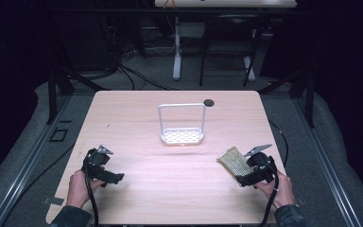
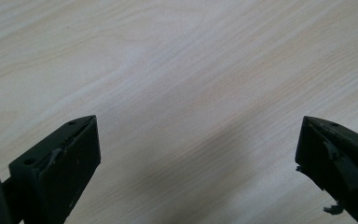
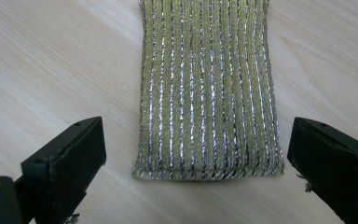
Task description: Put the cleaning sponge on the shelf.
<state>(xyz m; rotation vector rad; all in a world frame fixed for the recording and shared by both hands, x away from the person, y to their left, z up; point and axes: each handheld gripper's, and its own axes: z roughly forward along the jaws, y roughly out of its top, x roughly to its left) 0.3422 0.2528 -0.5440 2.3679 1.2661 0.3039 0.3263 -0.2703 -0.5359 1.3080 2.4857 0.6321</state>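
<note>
Sponge (image 3: pixel 208 88), a flat scouring pad knitted in yellow-green yarn with silvery threads running its length, lies flat on the right near part of the counter (image 1: pixel 170 175), just in front of the right hand-held gripper (image 1: pixel 242 174). In the right gripper view its near short edge sits between the two black jaws, which stand wide apart with bare wood showing on either side of the pad; nothing is pressed or lifted yet.

It looks light and soft, likely to squash and fold under a pinch instead of resisting. The ribbed, metallic weave should give the jaws good bite, so slipping seems a small worry; snagging a loose thread on a jaw edge seems more likely. Because it lies flat on the wood, a grip from above would have to scrape under it, so taking it across its width at the near end, jaws coming down on the two long edges, seems the soundest hold. Its thickness is hard to judge from these angles.

A white wire caddy (image 1: pixel 181 136) with a tall loop handle stands toward the far middle, well apart from the pad. The left hand-held gripper (image 1: pixel 114 178) rests at the left near side, jaws wide, over bare wood.
</note>
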